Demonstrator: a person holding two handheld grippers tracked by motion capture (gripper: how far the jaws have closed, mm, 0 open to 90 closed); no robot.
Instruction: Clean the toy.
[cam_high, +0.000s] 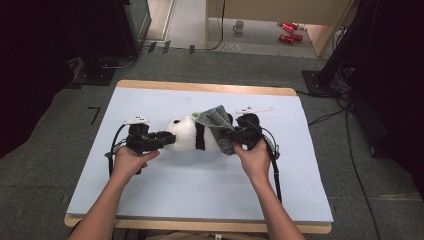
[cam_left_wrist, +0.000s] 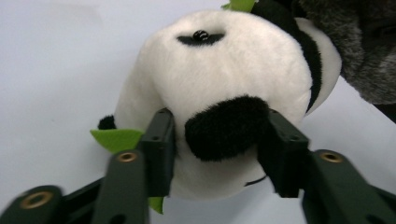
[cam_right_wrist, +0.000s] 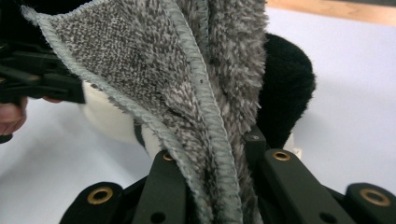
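Note:
A black-and-white panda plush lies on its side on the pale blue mat. My left gripper comes in from the left. In the left gripper view it is shut on the plush, its jaws pressed in on either side of a black ear. A grey fluffy towel lies over the panda's body. My right gripper is shut on the towel's hemmed edge, which runs down between its jaws. Behind the cloth, a black limb of the plush shows.
The mat covers a wooden table. On the floor beyond stand a mug and red objects. Dark equipment stands flank the table at back left and right, and cables trail on the carpet at right.

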